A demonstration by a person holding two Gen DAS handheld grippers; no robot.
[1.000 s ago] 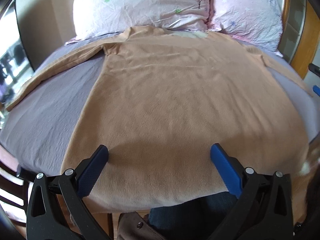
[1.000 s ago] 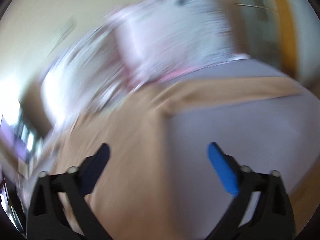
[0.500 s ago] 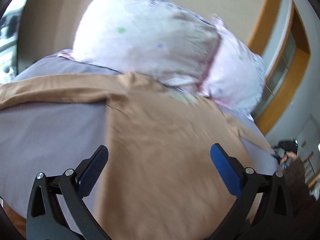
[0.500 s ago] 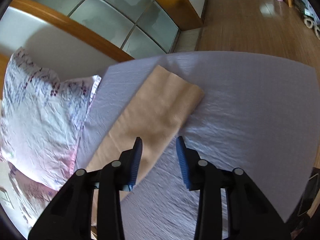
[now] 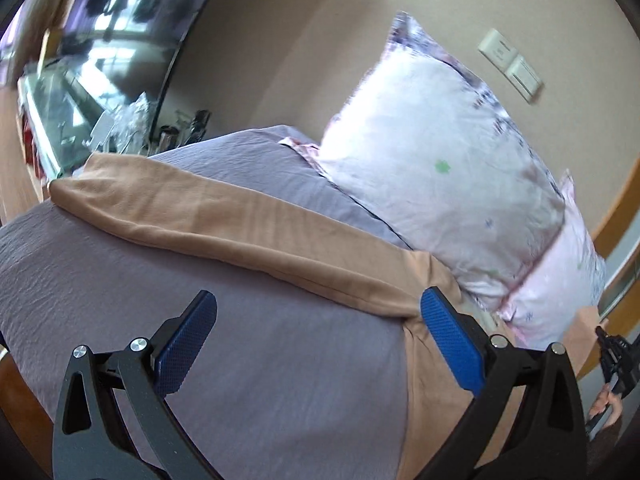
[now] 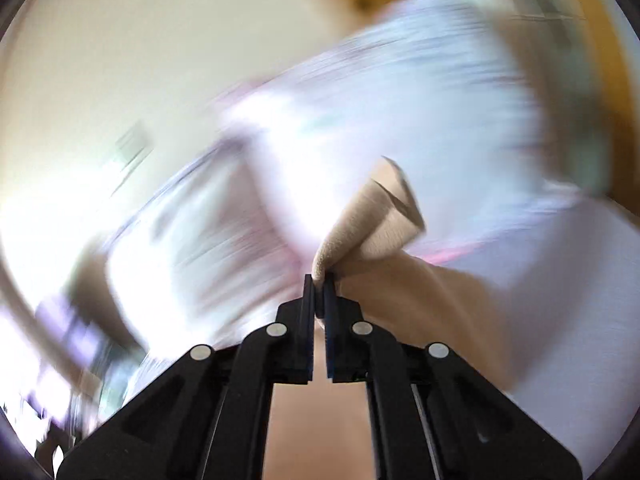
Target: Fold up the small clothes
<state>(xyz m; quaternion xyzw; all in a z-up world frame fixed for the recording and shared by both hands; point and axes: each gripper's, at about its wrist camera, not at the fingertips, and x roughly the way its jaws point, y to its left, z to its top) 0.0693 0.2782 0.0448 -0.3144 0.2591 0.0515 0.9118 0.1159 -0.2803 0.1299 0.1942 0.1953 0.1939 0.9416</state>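
Observation:
A tan long-sleeved shirt (image 5: 224, 224) lies spread on a bed with a lilac sheet (image 5: 256, 372). In the left wrist view its left sleeve stretches leftward across the sheet to the bed's edge. My left gripper (image 5: 316, 340) is open and empty above the sheet, just below where that sleeve meets the body. In the right wrist view my right gripper (image 6: 318, 292) is shut on the cuff end of the other sleeve (image 6: 376, 220), which sticks up lifted from between the fingers. That view is heavily motion blurred.
Two floral pillows (image 5: 448, 184) lean against the beige wall at the head of the bed. A dark-framed mirror and cluttered shelf (image 5: 100, 92) stand at the left. Wall switches (image 5: 512, 64) sit above the pillows. The other gripper (image 5: 616, 360) shows at far right.
My right gripper closed on the right sleeve's cuff and lifted it, swinging fast. My left gripper swung left from the shirt body toward the left sleeve, staying open.

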